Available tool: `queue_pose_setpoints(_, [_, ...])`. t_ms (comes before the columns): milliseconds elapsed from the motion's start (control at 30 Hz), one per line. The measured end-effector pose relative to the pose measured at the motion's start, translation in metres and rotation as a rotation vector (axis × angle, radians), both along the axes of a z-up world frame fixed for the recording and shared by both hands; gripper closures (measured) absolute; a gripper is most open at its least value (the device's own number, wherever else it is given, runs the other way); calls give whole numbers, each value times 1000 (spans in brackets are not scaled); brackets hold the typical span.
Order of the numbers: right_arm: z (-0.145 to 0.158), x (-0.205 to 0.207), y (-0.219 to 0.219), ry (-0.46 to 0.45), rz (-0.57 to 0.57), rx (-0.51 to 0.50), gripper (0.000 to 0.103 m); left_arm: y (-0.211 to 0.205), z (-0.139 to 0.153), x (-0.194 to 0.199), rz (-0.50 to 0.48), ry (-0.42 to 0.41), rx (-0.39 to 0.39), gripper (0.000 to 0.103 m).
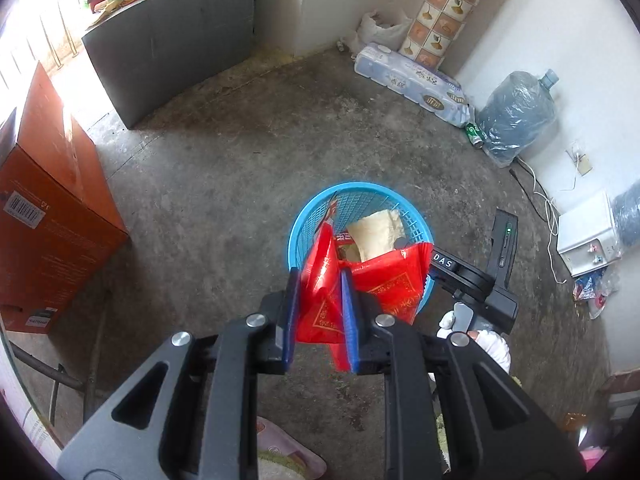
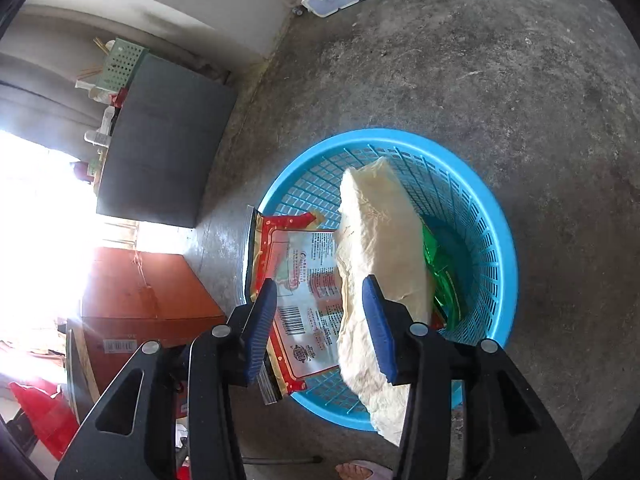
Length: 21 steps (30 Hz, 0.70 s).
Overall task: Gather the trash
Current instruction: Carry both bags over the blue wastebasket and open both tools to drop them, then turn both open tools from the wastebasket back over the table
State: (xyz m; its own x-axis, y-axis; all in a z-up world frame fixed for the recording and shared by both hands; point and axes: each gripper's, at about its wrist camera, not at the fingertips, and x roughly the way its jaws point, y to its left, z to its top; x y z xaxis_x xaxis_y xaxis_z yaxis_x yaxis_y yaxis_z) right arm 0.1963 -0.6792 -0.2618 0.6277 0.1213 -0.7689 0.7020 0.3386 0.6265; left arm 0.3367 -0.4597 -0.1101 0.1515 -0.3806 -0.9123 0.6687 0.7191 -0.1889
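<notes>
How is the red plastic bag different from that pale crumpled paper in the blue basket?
The red plastic bag is bright red with gold print; the pale paper is plain cream. The bag is pinched in the left gripper above the rim, while the paper lies loose in the blue basket, with the right gripper open. Both are thin, crumpled trash at the same basket.

A bare grey concrete floor (image 1: 248,152), stained and rough, is seen throughout. At its far side a dark grey cabinet (image 1: 172,48) is set against a white wall (image 1: 324,4). Left of the cabinet, strong daylight is let in through an opening (image 1: 44,36), and an orange carton (image 1: 52,208) is placed nearer. Right of the cabinet, a patterned roll (image 1: 448,8) is leaned in the corner.
</notes>
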Motion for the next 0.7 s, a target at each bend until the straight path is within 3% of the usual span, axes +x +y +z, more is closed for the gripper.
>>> queue_pose_setpoints(200, [43,-58,-6,-89,-59,-48,59,-48,-23,4,-8,15,8,81])
queue_pose_setpoints(233, [49,-68,-4,-87,-65,-62,59,-59,-29,6,-11,18,3,71])
queue_pose_setpoints(267, [54,-79,-2,-83,-72,-72,59,-72,-36,6,-17,27,8,49])
queue_pose_setpoints(333, [64,-100,2,-81,-79,-92,59,-83,-45,7,-3,41,12,35])
queue_pose_setpoints(433, [74,-129,10,-72,-89,-122,59,-83,-44,4,0,96,-25,35])
queue_pose_setpoints(533, [82,-146,19,-55,-77,-151,58,-69,-28,0,9,92,-65,35])
queue_pose_setpoints(700, [110,-156,41,-68,-38,-206,59,-18,35,-10,25,49,-179,35])
